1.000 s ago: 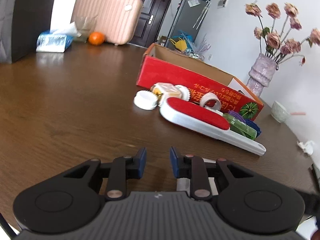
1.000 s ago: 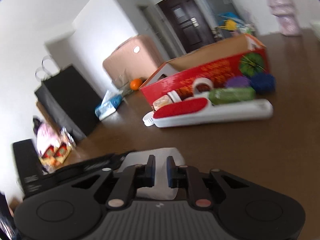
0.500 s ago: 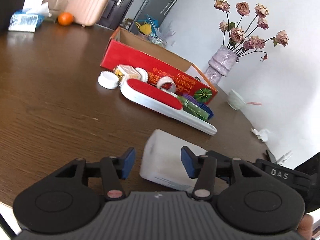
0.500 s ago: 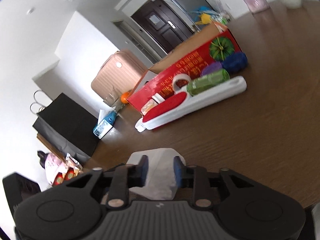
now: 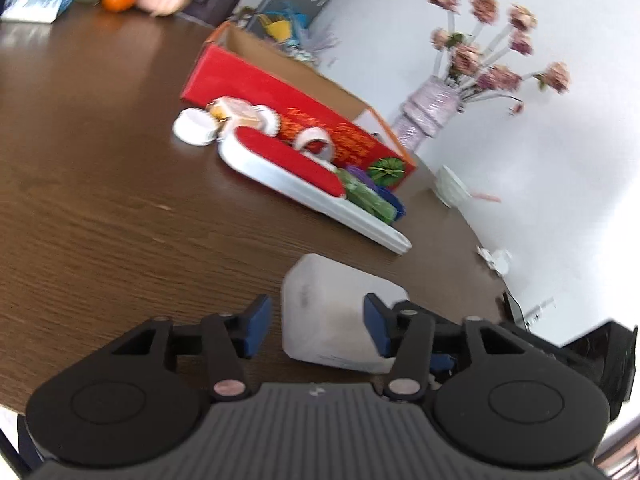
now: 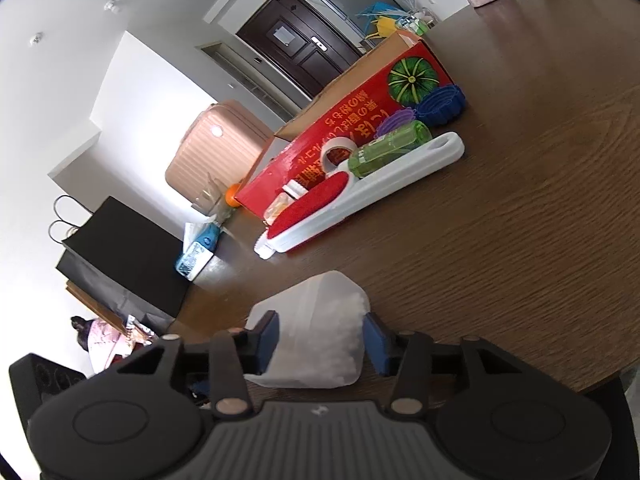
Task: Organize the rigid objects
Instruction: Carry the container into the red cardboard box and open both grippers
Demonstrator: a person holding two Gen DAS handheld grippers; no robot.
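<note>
A: Frosted plastic, rounded at the corners: the box lies on its side on the table near its front edge, between both sets of blue pads.

B: Is either gripper holding it?

A: No. The left gripper and the right gripper are both opening, the box between the jaws, pads off its walls.

B: And the best next move?

A: Probably centre one pair on the flat sides before squeezing; smooth plastic may slip. The carton waits well beyond, with the red-padded brush, green bottle and ridged caps lined up against its glossy wall.
</note>
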